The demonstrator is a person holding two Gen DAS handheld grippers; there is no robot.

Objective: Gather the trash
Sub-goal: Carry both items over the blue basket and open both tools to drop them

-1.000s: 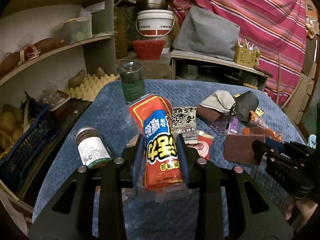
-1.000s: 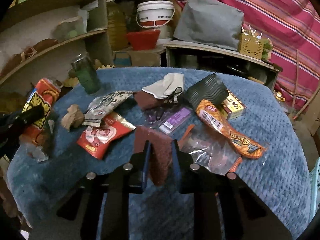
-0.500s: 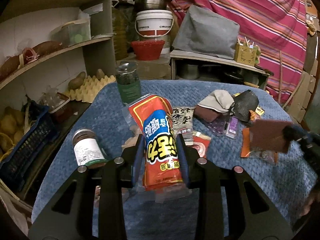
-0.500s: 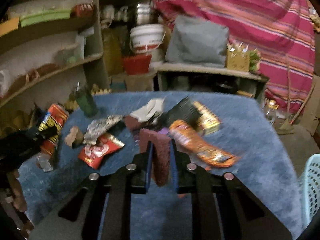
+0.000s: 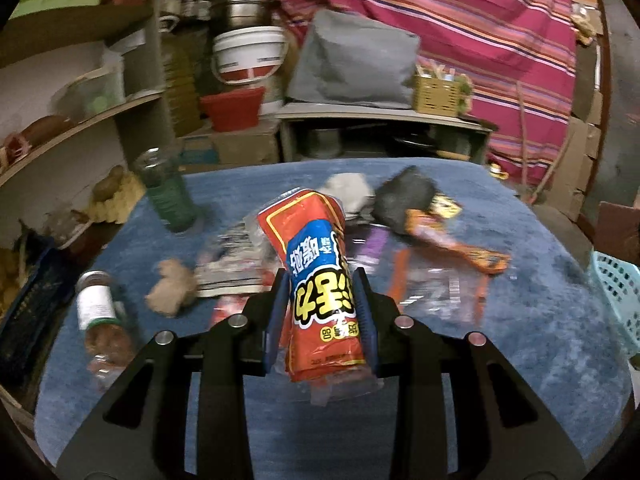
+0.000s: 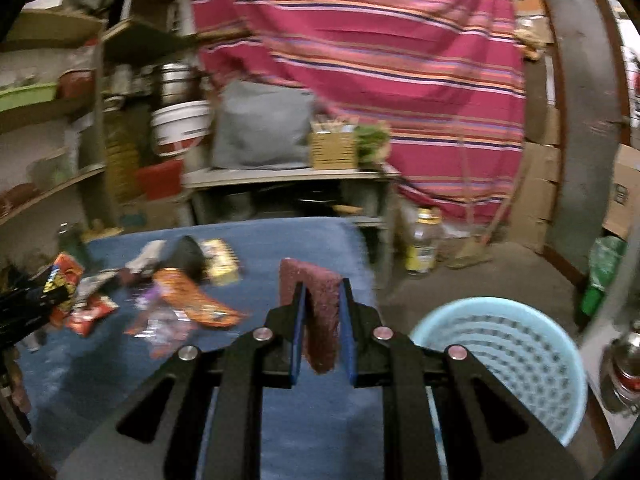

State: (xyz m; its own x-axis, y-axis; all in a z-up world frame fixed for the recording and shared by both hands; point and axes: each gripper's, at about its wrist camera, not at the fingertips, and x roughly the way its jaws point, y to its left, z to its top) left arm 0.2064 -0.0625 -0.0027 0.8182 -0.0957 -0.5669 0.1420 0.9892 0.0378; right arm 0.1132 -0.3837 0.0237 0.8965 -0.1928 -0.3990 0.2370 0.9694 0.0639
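Note:
My left gripper (image 5: 319, 276) is shut on a red and blue snack packet (image 5: 316, 264), held upright above the blue tablecloth (image 5: 520, 360). My right gripper (image 6: 322, 286) is shut on a maroon scouring pad (image 6: 318, 320) that hangs between its pads, over the table's right edge. A light blue mesh basket (image 6: 500, 360) stands on the floor just to the right of and below the right gripper; its rim also shows as the basket (image 5: 618, 292) at the right edge of the left wrist view. An orange wrapper (image 5: 452, 240), a clear plastic bag (image 5: 436, 296) and a black pouch (image 5: 404, 200) lie on the cloth.
A green glass jar (image 5: 168, 196) stands at the table's back left, a labelled jar (image 5: 100, 312) lies on its side at the left, and a crumpled brown lump (image 5: 170, 292) sits near it. Shelves (image 5: 80, 120) line the left; a low bench (image 6: 288, 176) and a striped curtain (image 6: 380, 40) stand behind.
My right gripper has lifted the maroon pad off the table and swung right, bringing the blue basket into its view. My left gripper has shifted right with the packet still in it.

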